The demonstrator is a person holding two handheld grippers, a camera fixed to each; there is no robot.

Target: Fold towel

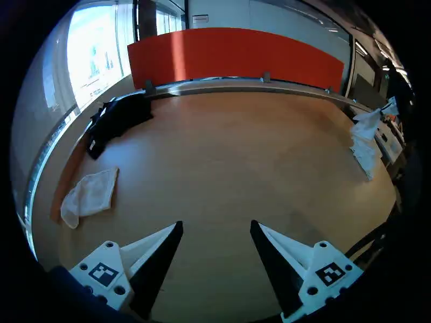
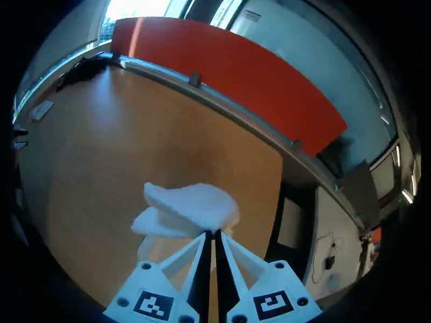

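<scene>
Where the two fingers of the right gripper (image 2: 213, 237) come almost together, a white towel (image 2: 188, 210) is pinched by its near edge between the tips. In the right gripper view the towel bunches in soft, layered folds just beyond the fingertips, near the right-hand edge of a wooden counter (image 2: 134, 145). In the left gripper view a hanging white shape at the far right edge of the counter seems to be this same towel (image 1: 366, 142), though it is small and distorted there.

The left gripper (image 1: 215, 229) is released. Its two dark fingers are spread wide apart over bare wood, touching nothing.

Farther off, in the left gripper view, a smaller white cloth (image 1: 89, 196) lies loosely folded near the left edge of the counter. Beyond it, toward the far left corner, lies a crumpled black garment (image 1: 118, 116). An orange panel (image 1: 237, 56) stands upright along the back edge of the counter. A bright window (image 1: 94, 54) is to its left.
</scene>
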